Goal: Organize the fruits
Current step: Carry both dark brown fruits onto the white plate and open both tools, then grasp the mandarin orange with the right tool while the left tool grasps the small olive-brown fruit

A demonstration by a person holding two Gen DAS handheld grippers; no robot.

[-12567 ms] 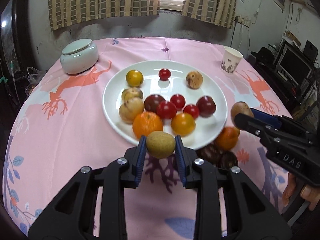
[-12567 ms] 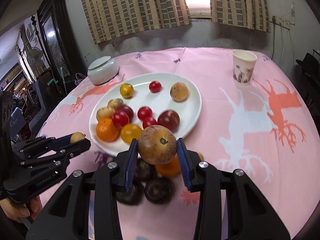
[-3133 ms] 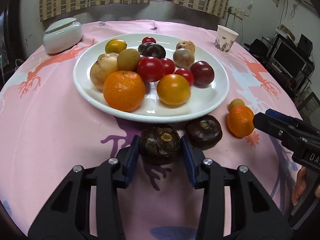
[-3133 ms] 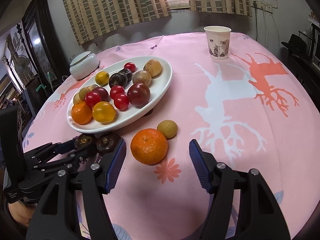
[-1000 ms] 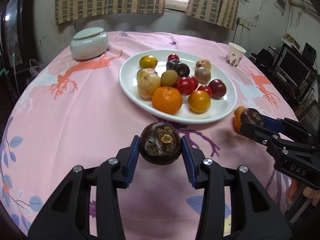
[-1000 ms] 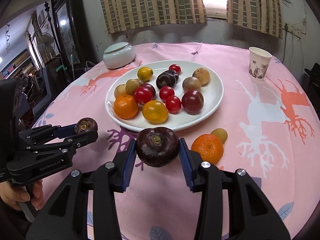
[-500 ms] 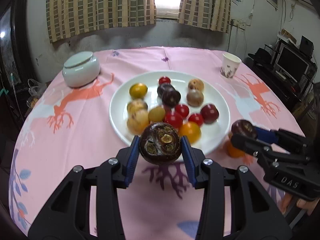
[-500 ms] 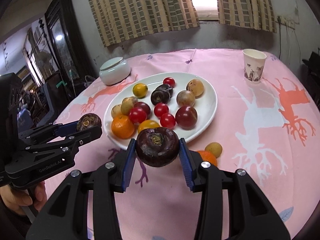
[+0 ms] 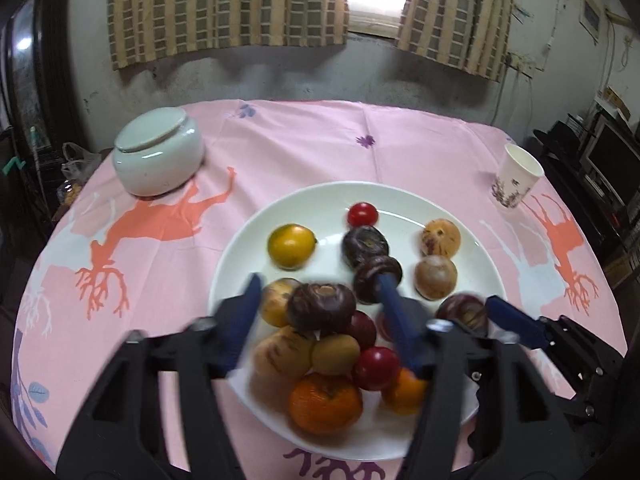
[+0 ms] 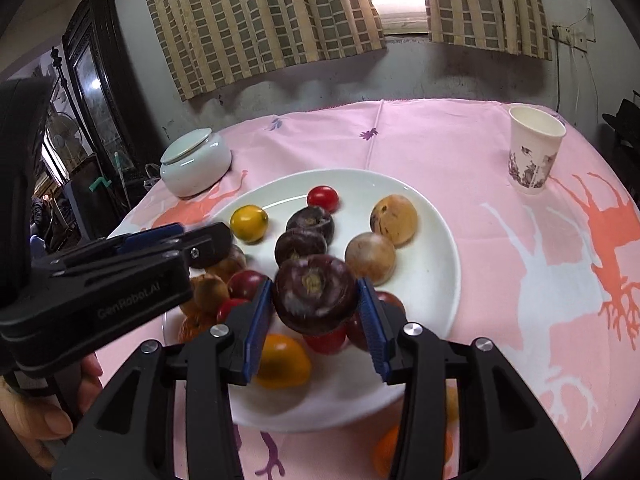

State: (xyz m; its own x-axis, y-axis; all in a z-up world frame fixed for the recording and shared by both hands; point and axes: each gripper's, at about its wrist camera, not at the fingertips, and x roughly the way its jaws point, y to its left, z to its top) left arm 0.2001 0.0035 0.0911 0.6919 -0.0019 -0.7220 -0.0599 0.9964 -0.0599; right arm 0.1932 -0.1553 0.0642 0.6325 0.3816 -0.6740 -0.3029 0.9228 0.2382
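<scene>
A white plate (image 9: 320, 208) (image 10: 432, 280) on the pink cloth holds several fruits: tomatoes, oranges, brown and dark purple ones. My left gripper (image 9: 320, 286) (image 10: 216, 240) hovers over the near left of the pile, its jaws opening. A dark purple fruit (image 9: 322, 306) sits between its pads with a gap on each side, resting on the pile. My right gripper (image 10: 316, 286) is over the plate's near right; its jaws are opening, and the pads still touch another dark purple fruit (image 10: 316, 294) (image 9: 460, 312). An orange (image 10: 386, 454) lies on the cloth, partly hidden.
A lidded white jar (image 9: 158, 156) (image 10: 196, 164) stands at the back left and a paper cup (image 9: 516, 180) (image 10: 534, 152) at the back right. A hand (image 10: 36, 412) holds the left gripper. The round table's edge curves close on both sides.
Both grippers have moved forward from the near cloth to above the plate. The left jaws have spread and let go of their dark fruit; the right jaws look about as wide as before.
</scene>
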